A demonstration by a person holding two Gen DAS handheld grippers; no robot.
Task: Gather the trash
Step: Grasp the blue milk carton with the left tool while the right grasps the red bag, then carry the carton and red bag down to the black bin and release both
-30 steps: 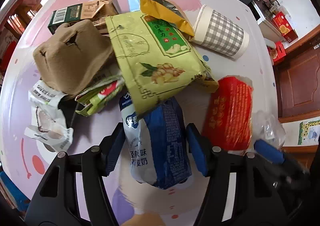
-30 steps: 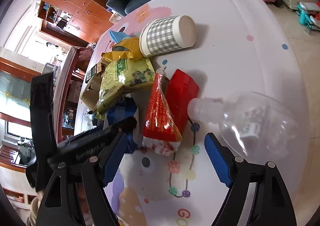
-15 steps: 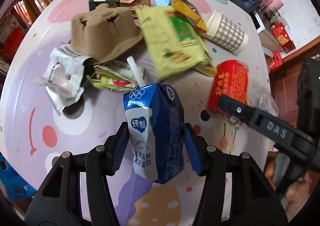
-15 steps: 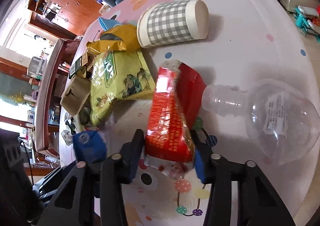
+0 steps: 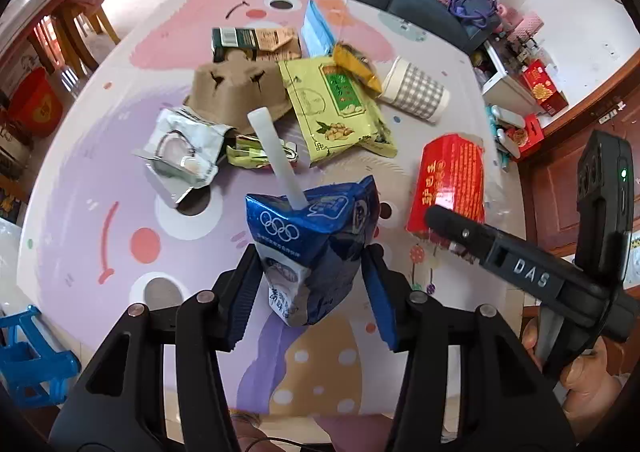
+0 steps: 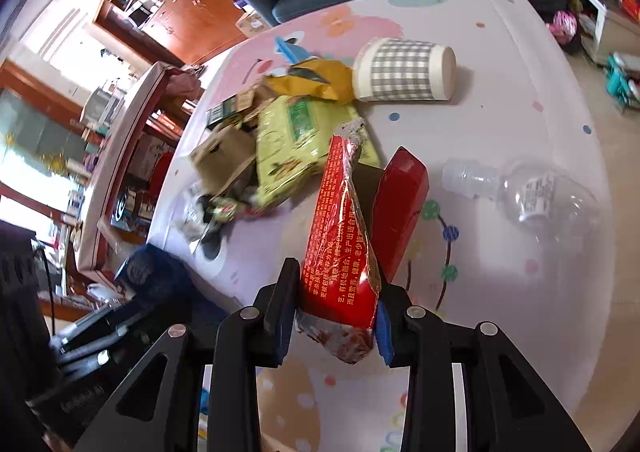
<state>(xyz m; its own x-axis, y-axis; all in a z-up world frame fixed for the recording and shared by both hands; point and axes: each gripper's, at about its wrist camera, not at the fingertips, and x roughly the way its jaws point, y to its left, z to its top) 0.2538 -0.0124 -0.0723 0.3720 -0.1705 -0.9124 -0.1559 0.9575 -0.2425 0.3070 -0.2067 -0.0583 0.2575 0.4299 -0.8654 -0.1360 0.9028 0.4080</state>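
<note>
From the left wrist camera, the left gripper [image 5: 310,292] points out over the table [image 5: 120,156] with its blue-padded fingers [image 5: 244,292] clamped on either side of a crumpled blue milk carton [image 5: 316,248], held upright above the tabletop with a white straw [image 5: 274,156] sticking up from its top. The carton carries white Olympic rings and some handwritten-looking Chinese characters low on its white panel, too bent to read. To the right, the right gripper's black body [image 5: 528,272] reaches in from the edge, marked "DAS" in pale letters, with part of the person's hand [image 5: 576,364] beneath it; its tip sits at the red packet [image 5: 452,180], printed with gold Chinese script. Beyond lie a green snack bag [image 5: 336,108], a brown pulp tray [image 5: 240,96], a grey checked paper cup [image 5: 416,92] on its side, a dark green box [image 5: 244,42] with a barcode, and a torn silver wrapper [image 5: 180,152]. From the right wrist camera, the right gripper [image 6: 334,316] angles down toward the table, fingers squeezed on the lower end of the red packet, which rises tilted away from the camera and is covered in small yellow Chinese text. A clear plastic bottle [image 6: 528,196] with a white label lies apart to the right, the label too small to read.
</note>
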